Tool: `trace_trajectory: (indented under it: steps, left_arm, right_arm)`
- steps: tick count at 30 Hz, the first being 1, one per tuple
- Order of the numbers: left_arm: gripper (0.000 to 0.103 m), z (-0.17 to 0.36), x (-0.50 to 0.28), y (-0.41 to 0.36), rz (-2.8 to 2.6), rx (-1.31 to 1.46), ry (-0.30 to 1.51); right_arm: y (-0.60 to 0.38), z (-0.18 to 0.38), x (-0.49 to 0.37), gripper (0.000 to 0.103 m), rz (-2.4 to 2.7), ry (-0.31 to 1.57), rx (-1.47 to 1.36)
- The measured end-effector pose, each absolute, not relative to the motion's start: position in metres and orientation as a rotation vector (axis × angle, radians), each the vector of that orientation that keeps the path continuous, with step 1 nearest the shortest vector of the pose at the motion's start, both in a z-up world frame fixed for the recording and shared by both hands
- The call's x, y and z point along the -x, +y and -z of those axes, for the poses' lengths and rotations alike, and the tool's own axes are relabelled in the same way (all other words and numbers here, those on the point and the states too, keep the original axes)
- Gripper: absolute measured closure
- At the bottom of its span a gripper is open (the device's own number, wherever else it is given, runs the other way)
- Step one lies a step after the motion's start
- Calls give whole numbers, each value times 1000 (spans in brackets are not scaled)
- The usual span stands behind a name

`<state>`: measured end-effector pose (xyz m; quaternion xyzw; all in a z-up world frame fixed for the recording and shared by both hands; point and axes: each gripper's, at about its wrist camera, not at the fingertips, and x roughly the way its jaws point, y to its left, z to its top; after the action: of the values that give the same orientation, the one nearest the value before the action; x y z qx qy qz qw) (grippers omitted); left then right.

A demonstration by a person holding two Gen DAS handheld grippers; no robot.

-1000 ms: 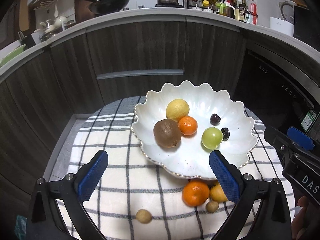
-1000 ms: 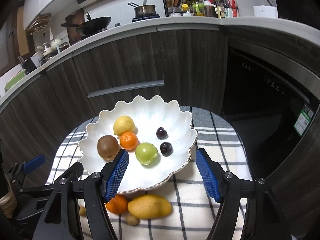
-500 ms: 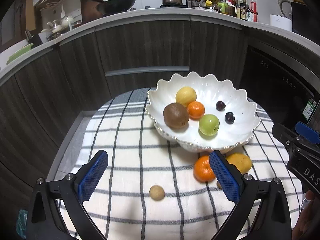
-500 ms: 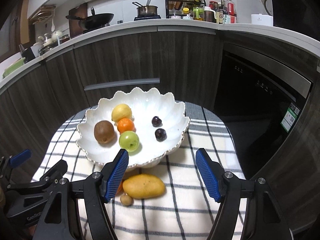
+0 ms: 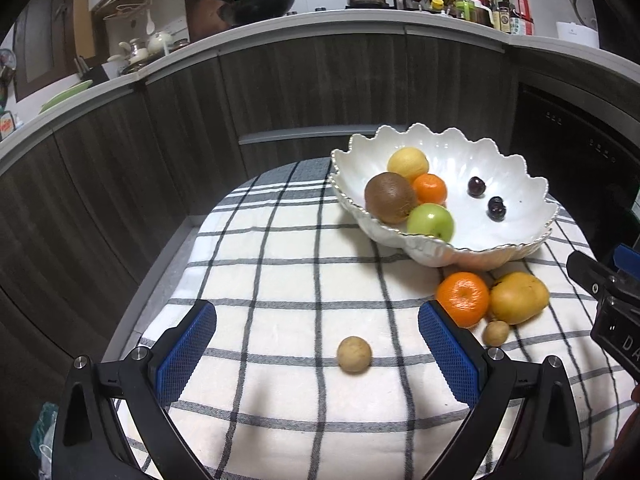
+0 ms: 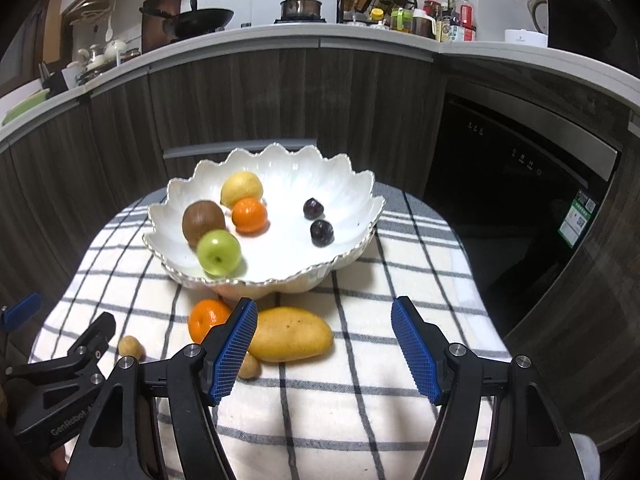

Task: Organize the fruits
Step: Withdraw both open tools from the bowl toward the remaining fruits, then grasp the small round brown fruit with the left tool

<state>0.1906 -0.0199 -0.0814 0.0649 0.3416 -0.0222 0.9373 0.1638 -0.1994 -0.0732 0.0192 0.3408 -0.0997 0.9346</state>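
Resting on the checked cloth [image 5: 280, 264], a mango [image 6: 290, 334], a mandarin [image 5: 463, 299] and two small brown fruits are seen just before the white scalloped bowl [image 6: 280, 184], where other fruits lie. The left gripper [image 5: 316, 346] and the right gripper [image 6: 326, 346] are held wide apart, nothing gripped.

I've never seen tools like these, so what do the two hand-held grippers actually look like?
Both the left gripper and right gripper have black plastic arms with silver screws. Each ends in two flat fingers faced with blue, grid-textured pads. White lettering marks the bodies; no cables or sleeves show.
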Motion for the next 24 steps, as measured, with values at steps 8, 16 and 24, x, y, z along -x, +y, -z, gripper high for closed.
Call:
trace_trajectory:
  steps: [8, 16, 24]
  left_arm:
    - [1, 107, -191, -13, 22, -122, 712]
    - [15, 121, -199, -15, 46, -125, 758]
    - [44, 135, -211, -25, 105, -135, 851]
  right_arm:
    - [-193, 90, -170, 33, 198, 727, -20]
    - [-193, 104, -180, 33, 180, 763, -34]
    - [-199, 110, -183, 33, 176, 786, -68]
